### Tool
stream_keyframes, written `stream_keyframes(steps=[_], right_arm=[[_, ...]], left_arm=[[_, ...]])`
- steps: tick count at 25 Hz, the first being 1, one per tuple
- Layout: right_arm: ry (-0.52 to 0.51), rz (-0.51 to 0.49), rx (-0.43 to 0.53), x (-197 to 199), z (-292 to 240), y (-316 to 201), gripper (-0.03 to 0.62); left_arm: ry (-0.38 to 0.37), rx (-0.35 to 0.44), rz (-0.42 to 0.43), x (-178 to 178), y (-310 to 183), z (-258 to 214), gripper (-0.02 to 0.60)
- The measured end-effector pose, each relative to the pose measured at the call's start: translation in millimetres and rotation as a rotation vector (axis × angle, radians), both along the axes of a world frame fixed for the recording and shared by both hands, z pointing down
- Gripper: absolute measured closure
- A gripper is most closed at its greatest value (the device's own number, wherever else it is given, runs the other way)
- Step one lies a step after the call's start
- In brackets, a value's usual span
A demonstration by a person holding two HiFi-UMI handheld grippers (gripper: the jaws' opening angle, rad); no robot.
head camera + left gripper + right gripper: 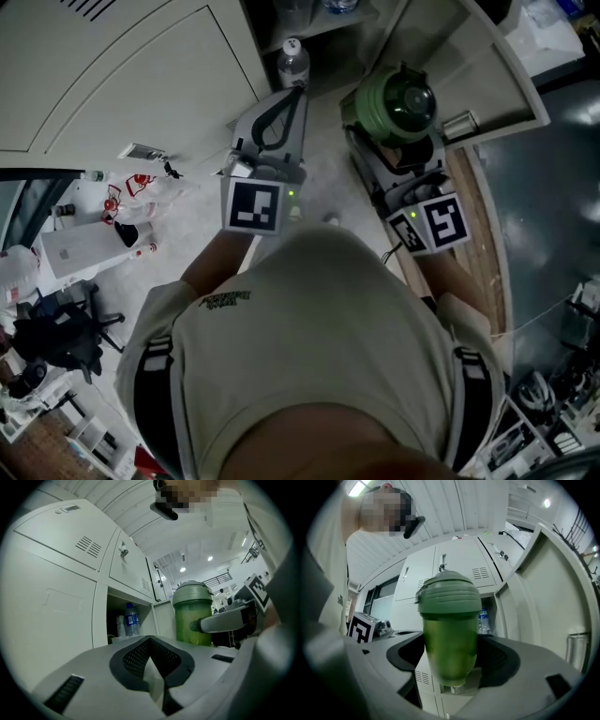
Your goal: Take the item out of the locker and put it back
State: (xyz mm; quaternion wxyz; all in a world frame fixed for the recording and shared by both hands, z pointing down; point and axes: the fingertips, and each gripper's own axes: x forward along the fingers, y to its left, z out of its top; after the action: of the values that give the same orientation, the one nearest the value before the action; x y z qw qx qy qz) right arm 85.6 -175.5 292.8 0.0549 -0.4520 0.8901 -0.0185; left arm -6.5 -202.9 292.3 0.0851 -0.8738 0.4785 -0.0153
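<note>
A green shaker bottle (403, 101) with a ribbed green lid stands upright between the jaws of my right gripper (401, 131), which is shut on its body, in front of the open locker. In the right gripper view the bottle (450, 634) fills the middle, with the pads of the gripper (452, 665) against both its sides. My left gripper (292, 94) is held beside it on the left, shut with nothing in it. The left gripper view shows that gripper (151, 641) with its jaw tips meeting and the green bottle (191, 616) to the right.
A clear water bottle with a blue label (292, 61) (131, 619) (483, 619) stands inside the open locker compartment (115, 606). The locker door (478, 66) (562, 602) is swung open on the right. Closed locker doors (122, 75) lie to the left. Clutter (131, 192) and a black chair (56, 337) sit on the floor at the left.
</note>
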Motion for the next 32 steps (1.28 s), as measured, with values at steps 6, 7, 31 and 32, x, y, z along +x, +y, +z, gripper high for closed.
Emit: stream_keyframes(steps=[6,7,31,32], right_arm=[[0.021,0.028,0.010,3.3,0.2,-29.7,0.235],[0.027,0.038,0.016,4.8,0.2,-35.4,0.235],[0.077,0.134,-0.077,-16.1,88.0,-145.5,0.235],[0.078,0.136,-0.081,-17.1,93.0,-147.4,0.235]], left_arm=[[0.005,-0.003,0.012,5.4,-15.3,0.4,0.568],[0.003,-0.004,0.013,6.4,-17.9,1.3,0.568],[0.003,-0.062,-0.035,13.0,-76.1,64.1,0.568],[0.002,-0.061,-0.036,13.1,-76.6,66.6,0.568]])
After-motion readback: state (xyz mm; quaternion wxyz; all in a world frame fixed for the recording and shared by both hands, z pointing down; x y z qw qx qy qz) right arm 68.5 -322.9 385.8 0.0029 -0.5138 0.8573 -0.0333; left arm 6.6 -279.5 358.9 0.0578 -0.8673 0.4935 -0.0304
